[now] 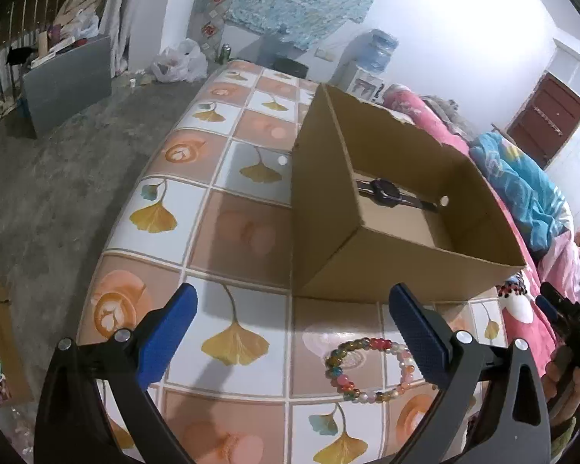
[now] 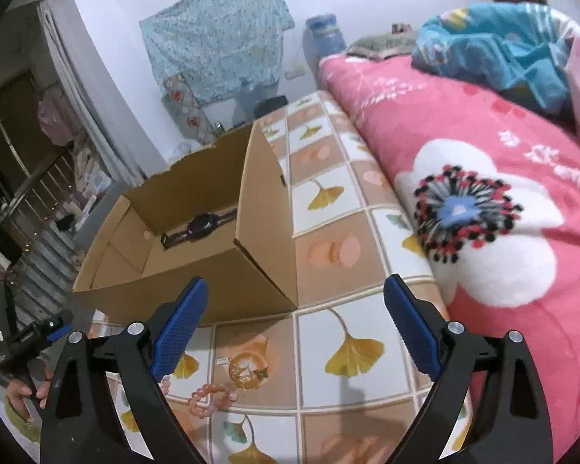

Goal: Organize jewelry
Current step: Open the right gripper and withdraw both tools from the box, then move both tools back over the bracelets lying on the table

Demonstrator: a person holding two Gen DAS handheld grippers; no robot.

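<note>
Both jaws spread wide, nothing between them: left hand-held gripper [image 1: 292,309] and right hand-held gripper [image 2: 295,301] released, above the tile-patterned table [image 1: 197,178]. Open cardboard box [image 1: 328,208] ahead on the table, a dark watch [image 1: 386,190] lying inside against its far wall. Multicoloured bead bracelet [image 1: 371,369] flat on the table, just in front of the box, partly hidden by the left tool's right finger. Pink bead bracelet [image 2: 208,398] and amber ornament [image 2: 247,373] nearby, apart from the box. Pink floral blanket [image 2: 483,201] along the table's edge, blue blanket [image 2: 495,50] beyond it.
</note>
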